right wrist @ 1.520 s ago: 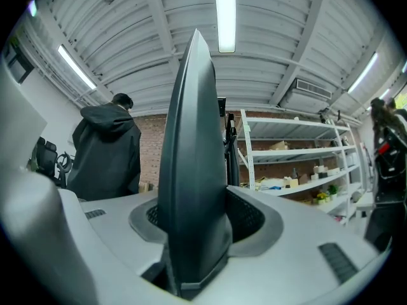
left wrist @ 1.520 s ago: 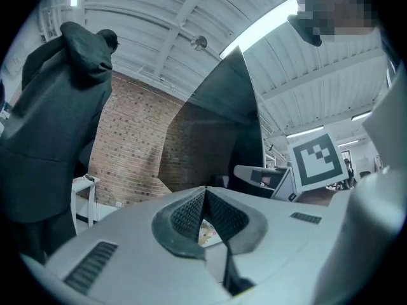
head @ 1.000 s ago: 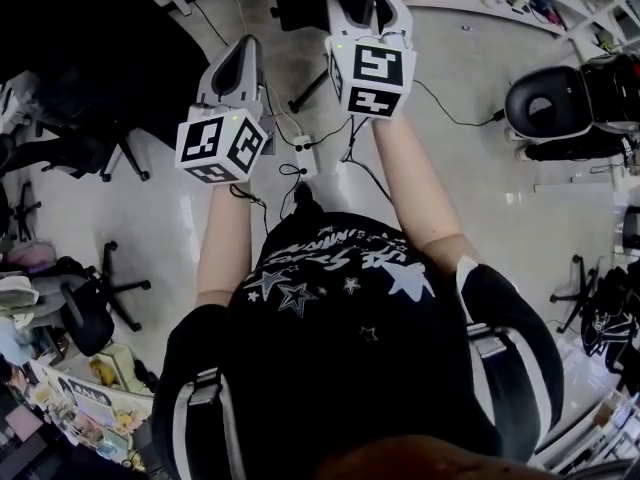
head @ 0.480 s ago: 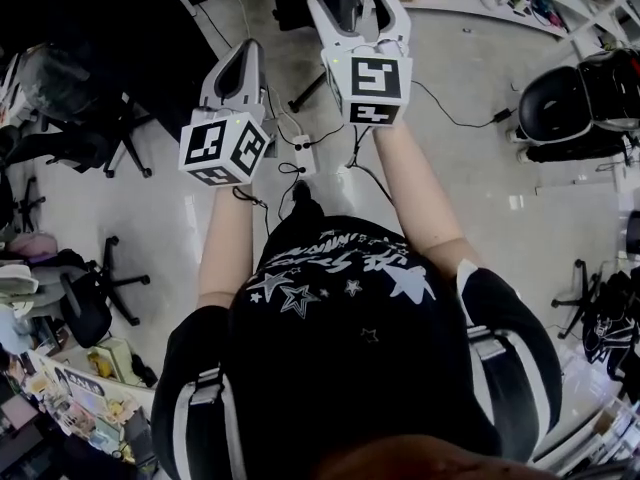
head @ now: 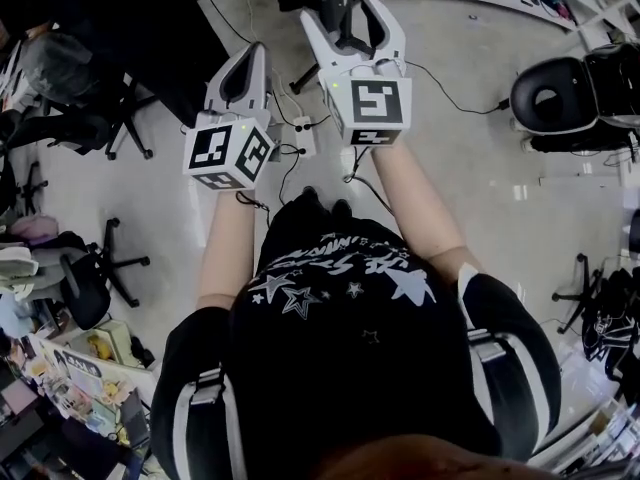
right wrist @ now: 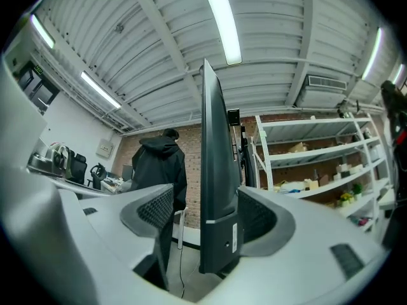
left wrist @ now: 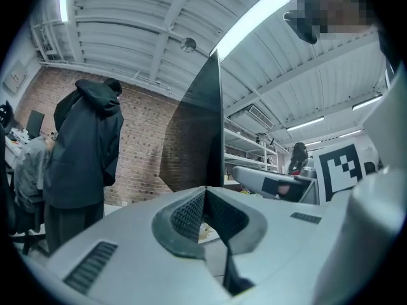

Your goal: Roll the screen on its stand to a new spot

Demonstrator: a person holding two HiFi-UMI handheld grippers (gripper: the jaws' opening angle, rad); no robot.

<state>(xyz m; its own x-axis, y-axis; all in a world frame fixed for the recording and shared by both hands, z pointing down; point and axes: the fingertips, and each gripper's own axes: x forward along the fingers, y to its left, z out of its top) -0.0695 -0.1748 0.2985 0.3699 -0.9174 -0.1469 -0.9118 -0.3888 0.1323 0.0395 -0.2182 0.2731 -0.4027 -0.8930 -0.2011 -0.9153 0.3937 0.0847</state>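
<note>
Both bare arms (head: pixel 225 253) are stretched out ahead, side by side. The left gripper (head: pixel 252 53) has its fingers squeezed together with nothing in them. The right gripper (head: pixel 343 13) has just been opening and its fingers now stand wide apart, with the screen (right wrist: pixel 213 170) edge loose between them.

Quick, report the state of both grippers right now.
Left gripper: closed, nothing between its jaws.
Right gripper: open; its jaws have just been opening, with the edge of the screen between them.
</note>
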